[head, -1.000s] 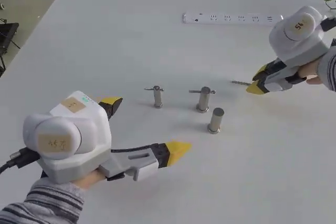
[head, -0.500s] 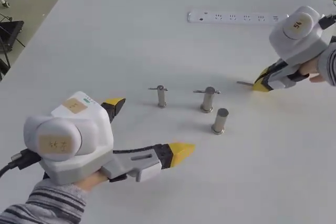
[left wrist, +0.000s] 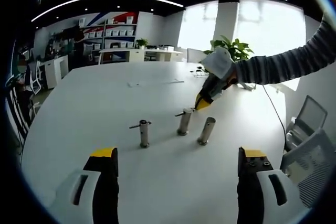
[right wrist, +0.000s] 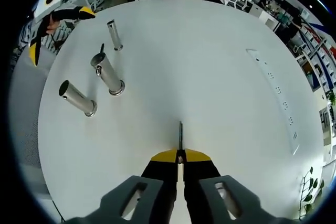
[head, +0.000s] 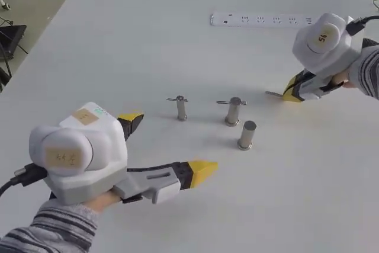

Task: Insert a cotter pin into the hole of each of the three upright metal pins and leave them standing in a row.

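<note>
My left gripper (head: 167,143) hangs low over the white tabletop (head: 177,39) with its yellow-tipped fingers (head: 203,168) spread wide and nothing between them. Ahead of those fingers, well apart from them, stand the three short upright silver metal pins. In the left gripper view the leftmost pin (left wrist: 144,133) lies almost straight out from my left finger and carries a fitted cotter pin (left wrist: 137,125) through its head, sticking out sideways. The middle pin (left wrist: 184,121) sits farther out, between the lines of my two fingers, with a second fitted cotter pin (left wrist: 179,113) crossing its top. The bare third pin (left wrist: 207,130) stands just beside the middle one, a little nearer to me and more toward my right finger, so it is out of line with the other two. My right gripper (right wrist: 180,156) has its fingers pressed together, pinching one end of a slender grey metal cotter pin (right wrist: 180,132) that points straight out beyond the tips. Those tips are down close to the table; whether the held pin touches the surface I cannot tell. From these fingers the three upright pins lie ahead and off to the left, apart from the held pin's free end. A long white power strip (right wrist: 278,100) lies flat on the table to the right of my right fingers. A striped sleeve (head: 59,229) shows behind my left gripper.
</note>
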